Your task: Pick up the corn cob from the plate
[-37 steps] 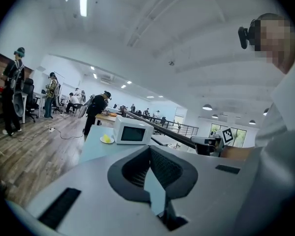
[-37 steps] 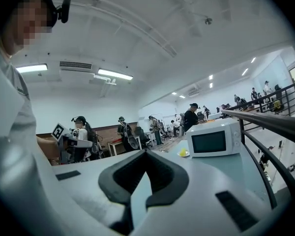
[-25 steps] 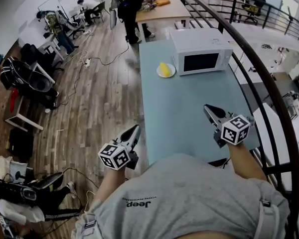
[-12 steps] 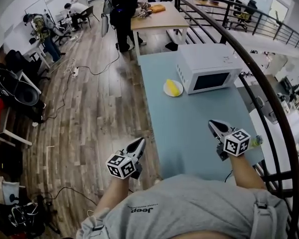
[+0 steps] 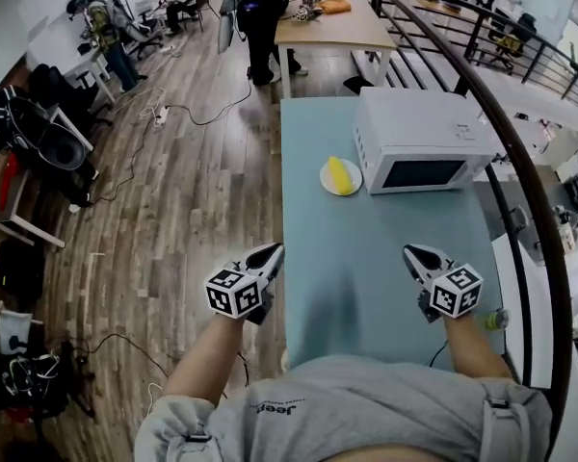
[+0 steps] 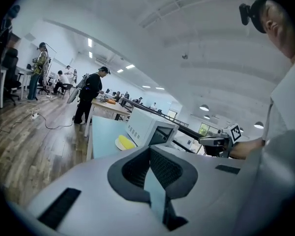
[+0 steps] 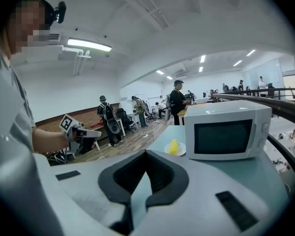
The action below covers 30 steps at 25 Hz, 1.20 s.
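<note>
The light blue tabletop is a long rectangle running away from the person, with wooden floor along its left edge and a dark curved railing along its right edge. A white microwave stands on the far half of the tabletop against the right edge, its dark door window facing the near edge. The left gripper is held at the left edge close to the near-left corner, with its marker cube out over the floor and its tip pointing toward the far end. Its jaws are closed together and grip nothing. The right gripper is held above the near half of the tabletop toward the right edge, level with the left gripper and well apart from it. Its jaws also stand together, with nothing between them. A small white plate rests on the far half of the tabletop, left of centre and just beside the microwave's near-left corner. The yellow corn cob lies on this plate, well apart from both grippers
</note>
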Motion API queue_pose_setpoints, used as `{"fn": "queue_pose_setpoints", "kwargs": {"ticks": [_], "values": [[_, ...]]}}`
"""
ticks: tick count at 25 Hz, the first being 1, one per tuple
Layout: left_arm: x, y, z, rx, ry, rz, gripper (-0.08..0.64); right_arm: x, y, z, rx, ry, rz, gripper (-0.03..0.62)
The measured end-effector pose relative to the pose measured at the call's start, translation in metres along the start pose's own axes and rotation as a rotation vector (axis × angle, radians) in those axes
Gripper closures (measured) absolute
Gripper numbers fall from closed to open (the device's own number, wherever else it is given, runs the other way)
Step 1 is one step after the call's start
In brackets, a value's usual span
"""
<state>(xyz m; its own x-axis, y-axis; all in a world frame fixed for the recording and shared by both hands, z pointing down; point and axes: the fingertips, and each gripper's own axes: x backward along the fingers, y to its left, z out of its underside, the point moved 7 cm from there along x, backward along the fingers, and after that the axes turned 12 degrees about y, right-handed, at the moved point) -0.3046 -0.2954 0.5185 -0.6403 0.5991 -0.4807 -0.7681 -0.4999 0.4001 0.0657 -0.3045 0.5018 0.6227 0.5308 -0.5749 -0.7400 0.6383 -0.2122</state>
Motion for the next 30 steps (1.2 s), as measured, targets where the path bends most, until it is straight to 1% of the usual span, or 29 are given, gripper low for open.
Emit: {"fn": "queue_pose_setpoints", "kwargs": {"ticks": [2, 5, 7, 9, 12, 15, 18, 22, 27, 30], "values": [[-0.027, -0.001, -0.011, 0.017, 0.041, -0.055, 0.541, -0.018, -0.021, 0.006, 0.056, 0.033, -0.048, 0.577], [-0.073, 0.009, -0.031, 0.085, 0.086, -0.135, 0.541, -0.050, -0.056, 0.001, 0.109, 0.053, -0.112, 0.577], [-0.105, 0.016, -0.046, 0.136, 0.123, -0.154, 0.541, -0.071, -0.075, -0.001, 0.111, 0.051, -0.144, 0.577], [-0.136, 0.024, -0.055, 0.156, 0.177, -0.166, 0.541, -0.091, -0.086, 0.004, 0.120, 0.067, -0.158, 0.577], [-0.179, 0.042, -0.076, 0.160, 0.232, -0.182, 0.540, -0.117, -0.096, 0.004, 0.138, 0.079, -0.147, 0.576], [-0.215, 0.060, -0.096, 0.195, 0.266, -0.184, 0.540, -0.130, -0.104, -0.002, 0.137, 0.071, -0.120, 0.576], [-0.250, 0.074, -0.101, 0.232, 0.319, -0.191, 0.540, -0.138, -0.114, -0.003, 0.130, 0.062, -0.094, 0.576], [-0.286, 0.087, -0.109, 0.234, 0.379, -0.222, 0.537, -0.147, -0.123, 0.002, 0.117, 0.065, -0.087, 0.575], [-0.329, 0.107, -0.109, 0.324, 0.455, -0.184, 0.425, -0.154, -0.129, 0.007, 0.091, 0.056, -0.088, 0.575], [-0.342, 0.113, -0.114, 0.329, 0.491, -0.236, 0.358, -0.157, -0.129, 0.010, 0.077, 0.051, -0.095, 0.575]]}}
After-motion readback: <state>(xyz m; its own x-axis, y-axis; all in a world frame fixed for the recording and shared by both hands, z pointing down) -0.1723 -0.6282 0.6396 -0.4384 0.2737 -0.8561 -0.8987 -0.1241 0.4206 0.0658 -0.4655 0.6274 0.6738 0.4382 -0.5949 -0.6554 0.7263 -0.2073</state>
